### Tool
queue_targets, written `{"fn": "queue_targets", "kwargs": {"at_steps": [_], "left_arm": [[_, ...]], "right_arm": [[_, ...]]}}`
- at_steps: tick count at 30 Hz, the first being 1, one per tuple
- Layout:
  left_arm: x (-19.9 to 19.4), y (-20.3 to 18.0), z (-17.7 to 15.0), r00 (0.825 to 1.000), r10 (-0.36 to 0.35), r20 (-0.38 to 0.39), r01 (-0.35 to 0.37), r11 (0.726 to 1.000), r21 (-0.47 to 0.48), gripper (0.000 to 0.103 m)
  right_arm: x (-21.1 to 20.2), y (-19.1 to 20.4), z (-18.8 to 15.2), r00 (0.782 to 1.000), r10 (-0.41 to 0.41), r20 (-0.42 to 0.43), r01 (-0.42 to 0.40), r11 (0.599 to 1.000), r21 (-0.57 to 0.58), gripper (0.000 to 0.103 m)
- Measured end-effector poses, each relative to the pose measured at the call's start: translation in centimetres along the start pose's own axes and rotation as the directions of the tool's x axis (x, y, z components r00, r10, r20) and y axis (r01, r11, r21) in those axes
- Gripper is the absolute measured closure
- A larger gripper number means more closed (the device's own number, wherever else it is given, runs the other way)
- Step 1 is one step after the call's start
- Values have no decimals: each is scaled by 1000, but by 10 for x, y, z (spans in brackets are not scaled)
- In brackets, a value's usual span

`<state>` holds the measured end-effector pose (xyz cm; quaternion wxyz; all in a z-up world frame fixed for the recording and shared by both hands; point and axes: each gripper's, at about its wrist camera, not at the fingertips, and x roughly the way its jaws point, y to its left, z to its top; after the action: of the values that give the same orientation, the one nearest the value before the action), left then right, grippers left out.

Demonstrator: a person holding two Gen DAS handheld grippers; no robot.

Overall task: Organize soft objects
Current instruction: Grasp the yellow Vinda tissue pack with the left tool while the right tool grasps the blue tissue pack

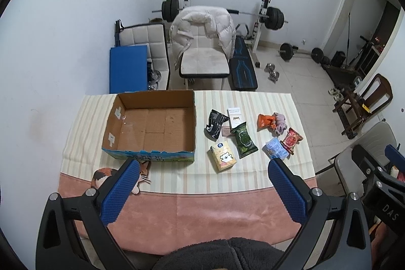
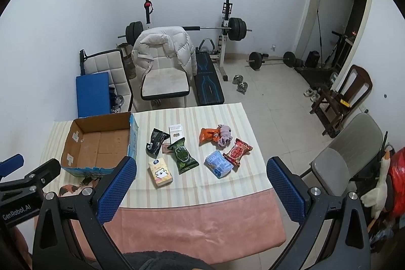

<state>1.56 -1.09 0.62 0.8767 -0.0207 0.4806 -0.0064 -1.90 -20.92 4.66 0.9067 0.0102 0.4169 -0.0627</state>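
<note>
One cardboard box (image 1: 152, 123) sits on the table, nothing inside it. Beside it, count the packets: one black (image 1: 215, 123), one green (image 1: 244, 139), one orange (image 1: 264, 120), one red (image 1: 292, 139), one pale blue (image 1: 276, 149); five in all. One yellow tissue pack (image 1: 223, 156). Two small cartons, one white (image 1: 234, 115) and one pink (image 1: 226, 130). One pink cloth (image 1: 279, 124). Two grippers, the left (image 1: 202, 190) and the right (image 2: 201, 190).

Table (image 1: 227, 214) under striped cloth (image 1: 177, 179), open cardboard box (image 1: 152, 123), scattered snack packets (image 1: 244, 139), perhaps a sock (image 1: 279, 124).
</note>
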Motion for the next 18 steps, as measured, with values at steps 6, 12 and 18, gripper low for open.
{"fn": "queue_targets", "kwargs": {"at_steps": [6, 12, 18], "left_arm": [[89, -7, 26, 989, -39, -140, 36, 999, -19, 0], [213, -26, 27, 930, -58, -363, 47, 998, -39, 0], [334, -45, 5, 829, -118, -546, 43, 988, -147, 0]], "right_arm": [[74, -28, 3, 994, 14, -105, -9, 999, 50, 0], [207, -59, -2, 957, 5, -289, -2, 1000, 10, 0], [360, -71, -27, 872, 3, -490, -51, 995, -85, 0]]}}
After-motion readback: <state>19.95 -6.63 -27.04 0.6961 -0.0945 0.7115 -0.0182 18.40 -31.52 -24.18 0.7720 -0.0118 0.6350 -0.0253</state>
